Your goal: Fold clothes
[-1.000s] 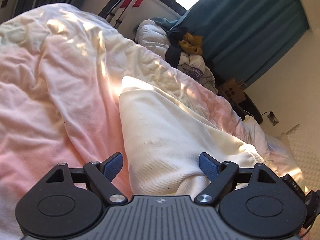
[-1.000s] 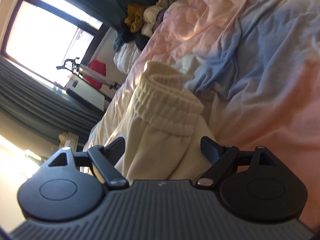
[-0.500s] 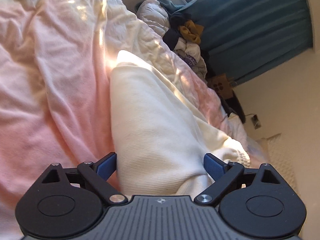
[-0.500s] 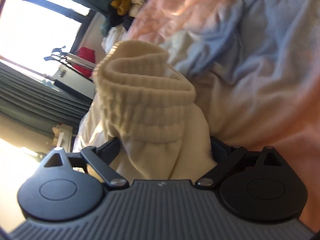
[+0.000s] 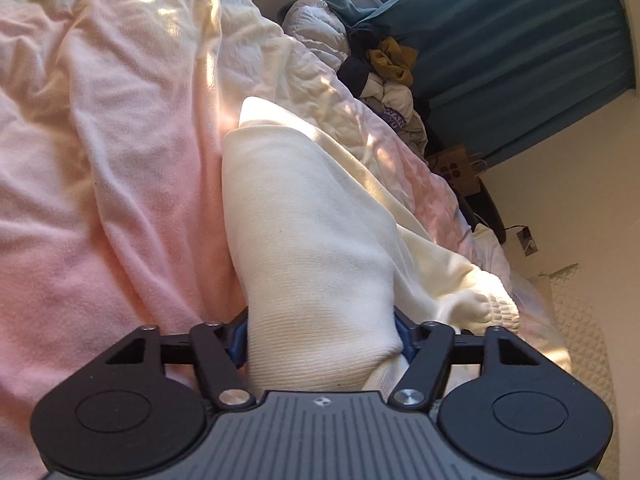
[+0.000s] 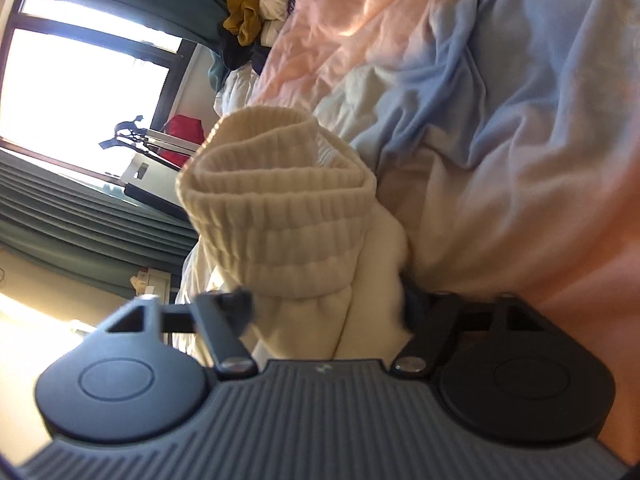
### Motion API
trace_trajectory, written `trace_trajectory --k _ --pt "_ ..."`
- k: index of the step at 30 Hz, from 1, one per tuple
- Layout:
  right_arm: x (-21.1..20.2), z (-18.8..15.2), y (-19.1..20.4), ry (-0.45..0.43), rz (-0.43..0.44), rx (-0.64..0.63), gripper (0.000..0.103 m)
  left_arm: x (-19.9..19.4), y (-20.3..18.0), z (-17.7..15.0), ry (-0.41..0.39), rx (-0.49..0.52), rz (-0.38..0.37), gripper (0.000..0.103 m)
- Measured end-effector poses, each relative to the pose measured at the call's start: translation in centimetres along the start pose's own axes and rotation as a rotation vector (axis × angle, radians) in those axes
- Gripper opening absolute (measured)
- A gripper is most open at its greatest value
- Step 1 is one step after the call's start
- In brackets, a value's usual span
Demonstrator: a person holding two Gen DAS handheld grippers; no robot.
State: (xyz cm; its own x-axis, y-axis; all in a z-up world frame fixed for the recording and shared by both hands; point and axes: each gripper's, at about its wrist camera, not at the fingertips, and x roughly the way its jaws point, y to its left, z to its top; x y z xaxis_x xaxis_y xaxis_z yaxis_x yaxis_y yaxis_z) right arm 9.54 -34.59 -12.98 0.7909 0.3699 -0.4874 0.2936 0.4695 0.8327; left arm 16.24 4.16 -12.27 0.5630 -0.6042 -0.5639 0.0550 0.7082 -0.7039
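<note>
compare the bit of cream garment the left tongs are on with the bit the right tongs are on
Both tongs are closing on the same cream garment.
1. The left tongs pinch a smooth, fine-knit part; the right tongs pinch just below a thick ribbed cuff.
2. The left part lies long along the pink duvet; the right part stands up, its cuff rolled open.
Shared: same cream colour, fabric pressed between the pads.

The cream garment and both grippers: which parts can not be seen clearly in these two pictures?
- Left wrist view: left gripper closing around the cream garment; cloth hides its pads, contact unclear.
- Right wrist view: right gripper closing; one finger blurred, the other buried behind the ribbed cuff.
- The garment's full shape: cut off by both gripper bodies.
</note>
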Motion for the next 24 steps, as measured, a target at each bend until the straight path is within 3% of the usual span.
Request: trace_trajectory --k 2,5,14,20,24 --pt "-0.6 -0.1 0.4 -0.014 0.016 -0.009 0.044 -0.4 -0.5 0.0 -0.011 0.006 0.011 0.056" --pt "-1.4 -0.1 1.2 -0.036 0.053 -0.034 0.037 -1.5 -1.6 0.2 -0.041 0.016 0.008 0.047" --pt "-6.9 1.5 4.3 -0.129 0.193 -0.063 0.034 -4.8 -7.5 1.1 -0.1 0.046 -0.07 0.043" --pt "-13.2 5.0 3.4 -0.252 0.234 -0.067 0.033 -2.1 -14.8 0.5 -0.092 0.12 -0.165 0.043" --pt "-18.0 8.8 0.9 -0.338 0.211 -0.079 0.033 2.5 -20.4 -1.8 -0.052 0.168 -0.229 0.043"
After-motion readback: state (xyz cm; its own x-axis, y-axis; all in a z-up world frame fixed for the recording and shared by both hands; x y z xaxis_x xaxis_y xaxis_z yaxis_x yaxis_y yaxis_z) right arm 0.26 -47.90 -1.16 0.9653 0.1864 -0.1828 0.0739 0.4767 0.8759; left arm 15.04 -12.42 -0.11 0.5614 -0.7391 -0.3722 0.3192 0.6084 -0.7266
